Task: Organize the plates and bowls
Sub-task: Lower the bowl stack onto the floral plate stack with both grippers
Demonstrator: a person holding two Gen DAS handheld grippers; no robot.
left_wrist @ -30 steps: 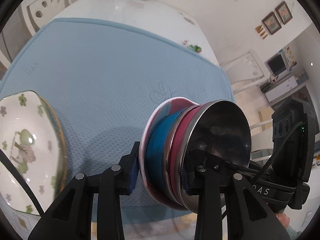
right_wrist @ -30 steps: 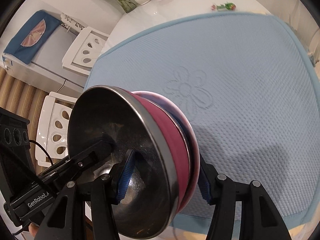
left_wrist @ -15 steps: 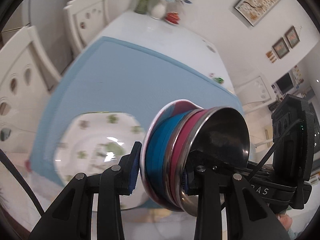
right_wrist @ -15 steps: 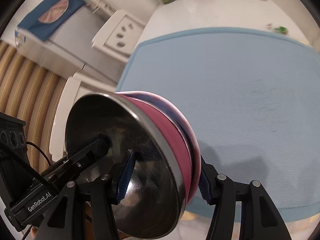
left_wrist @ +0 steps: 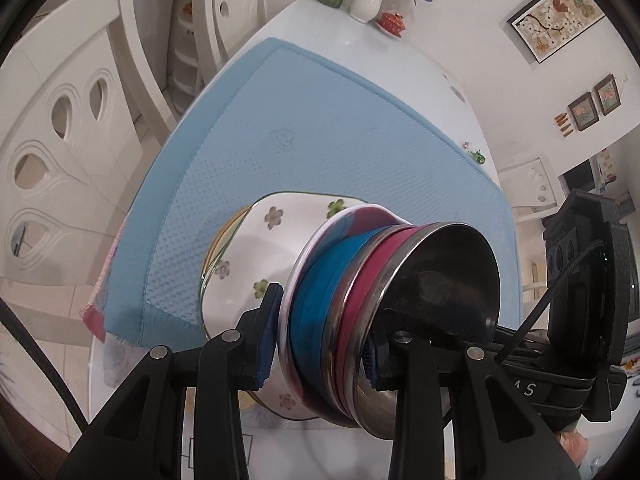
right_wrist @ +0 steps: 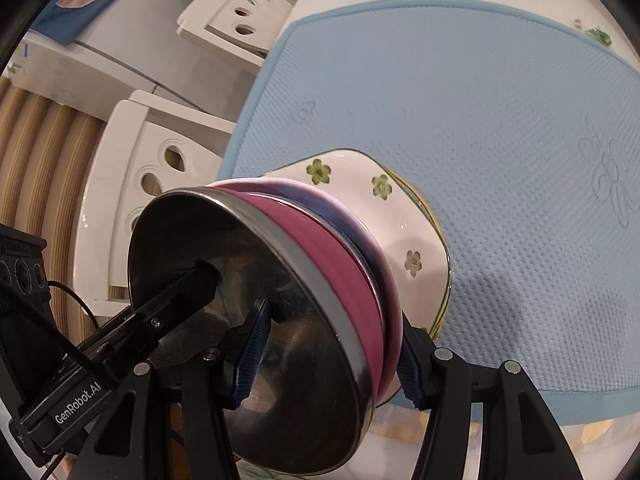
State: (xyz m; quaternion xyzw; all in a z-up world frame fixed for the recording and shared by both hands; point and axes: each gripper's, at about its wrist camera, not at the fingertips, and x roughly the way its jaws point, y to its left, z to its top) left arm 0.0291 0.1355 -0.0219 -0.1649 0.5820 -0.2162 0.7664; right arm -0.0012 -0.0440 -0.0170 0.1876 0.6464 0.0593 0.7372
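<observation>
My left gripper (left_wrist: 320, 344): pinching the nested stack of bowls (left_wrist: 360, 300) across its wall, one blue pad under the white rim, the other inside the steel bowl (left_wrist: 440, 280).
My right gripper (right_wrist: 328, 344): clamped on the same stack from the opposite side, one pad inside the steel bowl (right_wrist: 248, 320), one on the outer white bowl (right_wrist: 390, 320); its black body shows at the right of the left wrist view.
Stack of bowls: tipped on its side and held off the table between both grippers; from the open mouth outward, a steel bowl, a magenta bowl (right_wrist: 332, 272), a blue bowl (left_wrist: 316, 292), then a white one.
Flowered plate (left_wrist: 256, 248): white with green and grey blossoms and a thin gold edge, lying on the near corner of the mat, just behind the stack; I cannot tell whether the stack touches it.
Mat (left_wrist: 320, 120): light blue, dimpled, with an embossed flower, covering much of the white table (left_wrist: 360, 60).
Far end of table: a white vase of flowers (left_wrist: 366, 4) and a small red lidded dish (left_wrist: 394, 22).
Beside table: white chairs (left_wrist: 60, 120) with teardrop cut-outs.
Wall: framed pictures (left_wrist: 556, 16).
</observation>
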